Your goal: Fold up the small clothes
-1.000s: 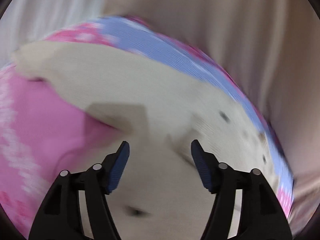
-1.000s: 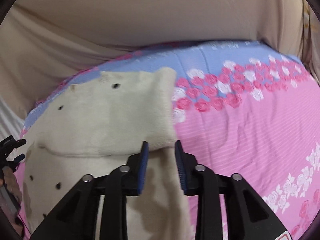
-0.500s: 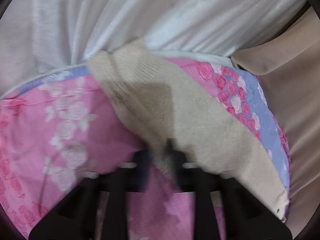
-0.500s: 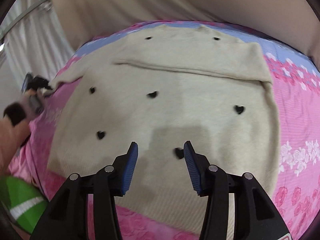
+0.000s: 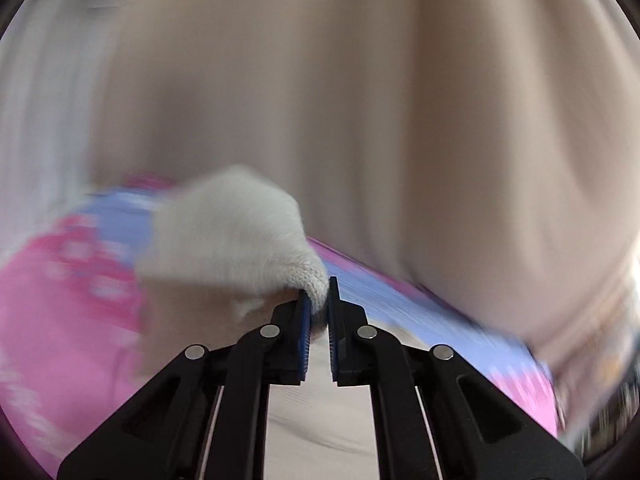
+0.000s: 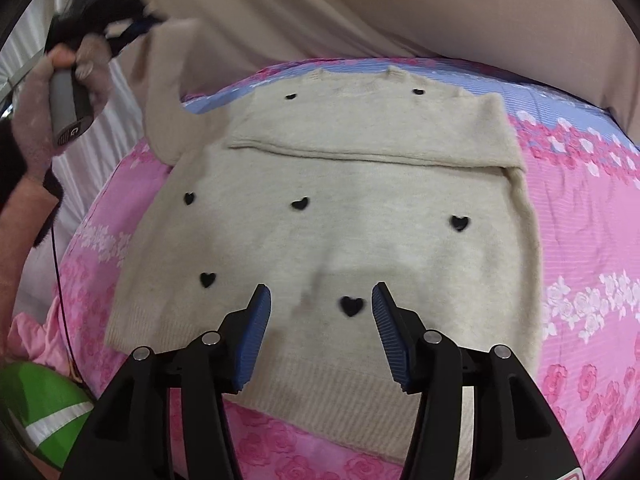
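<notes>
Change since earlier frames: the sweater's left sleeve (image 6: 166,92), flat on the bed half a second before, was seen lifted off the bedspread; the left gripper's view had swung from white curtain to beige drape.
Left gripper (image 5: 319,312): its fingers (image 5: 304,320) were closed on the knitted sleeve cuff (image 5: 308,280), pinched tight between the blue pads; the picture was blurred by motion.
Left gripper, right wrist view: the gripper (image 6: 132,30) was seen at the upper left of the frame, held in a gloved hand (image 6: 60,92), with the sleeve hanging from it down to the shoulder of the sweater.
Right gripper (image 6: 320,332): its fingers had just been opening and were parted, nothing pressed between them; it was held above the hem, with one black heart (image 6: 352,305) seen in the gap.
Sweater (image 6: 340,208): cream knit with small black hearts, spread flat across the middle of the frame, neckline toward the top, ribbed hem toward the bottom.
Right sleeve (image 6: 380,140): folded across the chest, lying level from the right shoulder toward the left.
Bed (image 6: 580,240): covered by a pink bedspread with rose bands and a blue strip along the far edge.
Backdrop: a beige drape (image 6: 360,8) was hung behind the bed; a white curtain (image 6: 104,120) was seen at the left.
Lower left corner: a green object with a white stripe (image 6: 44,408) was partly seen.
</notes>
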Motion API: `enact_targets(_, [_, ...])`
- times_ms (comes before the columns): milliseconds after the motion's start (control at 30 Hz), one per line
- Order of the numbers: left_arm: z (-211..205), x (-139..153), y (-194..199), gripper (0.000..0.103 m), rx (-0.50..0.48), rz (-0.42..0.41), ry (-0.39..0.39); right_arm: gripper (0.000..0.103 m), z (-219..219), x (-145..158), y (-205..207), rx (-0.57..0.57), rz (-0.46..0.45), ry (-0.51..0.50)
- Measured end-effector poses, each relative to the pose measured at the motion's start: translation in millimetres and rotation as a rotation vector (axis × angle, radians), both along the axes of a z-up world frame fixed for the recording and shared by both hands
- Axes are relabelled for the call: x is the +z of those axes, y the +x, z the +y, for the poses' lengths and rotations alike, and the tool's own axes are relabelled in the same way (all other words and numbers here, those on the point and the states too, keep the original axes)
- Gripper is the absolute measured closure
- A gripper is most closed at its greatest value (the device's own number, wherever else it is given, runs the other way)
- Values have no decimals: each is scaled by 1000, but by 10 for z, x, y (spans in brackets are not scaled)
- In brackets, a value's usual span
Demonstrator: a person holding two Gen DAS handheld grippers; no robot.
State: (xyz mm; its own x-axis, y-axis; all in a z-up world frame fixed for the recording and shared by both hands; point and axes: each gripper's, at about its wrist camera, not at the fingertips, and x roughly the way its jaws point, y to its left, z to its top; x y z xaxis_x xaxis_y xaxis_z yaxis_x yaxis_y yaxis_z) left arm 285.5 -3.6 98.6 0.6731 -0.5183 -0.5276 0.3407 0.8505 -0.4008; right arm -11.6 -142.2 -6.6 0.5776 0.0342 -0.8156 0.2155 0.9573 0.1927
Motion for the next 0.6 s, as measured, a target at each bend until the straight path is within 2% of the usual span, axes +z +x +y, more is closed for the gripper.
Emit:
enact_targets(33, [-316, -91, -94, 96, -55, 17, 12, 51, -93, 2, -56, -26, -6, 1])
enact_targets(133, [-1300, -681, -428, 89, -225, 136, 91, 48, -383, -50, -214, -103, -5, -5])
enact_targets(167, [-1497, -884, -510, 84, -238, 163, 137, 48, -470, -70, -254, -124, 0, -6])
enact_targets(200, [-1672, -1141, -621, 84, -232, 187, 201, 48, -572, -92, -300, -150, 7, -8])
enact_targets(233, [-1691, -1251, -755, 85, -215, 205, 226, 48, -696, -109, -351, -180, 13, -8])
enact_targets(333, [-1416, -1371, -1004, 79, -173, 276, 174, 48, -988, -102, -442, -236, -2, -7])
enact_targets(367, [-1279, -1385, -1014, 70, -137, 284, 174, 47, -1066, -103, -428, -244, -8, -11])
enact_targets(400, [-1132, -1373, -1047, 66, -105, 287, 173, 47, -1140, -104, -392, -248, -14, -10])
enact_targets(467, [-770, -1371, -1041, 66, -20, 306, 167, 47, -1278, -100, -259, -249, -41, -16])
enact_targets(600, [-126, -1414, -767, 66, 148, 378, 109, 47, -1462, -122, 162, -244, -72, 0])
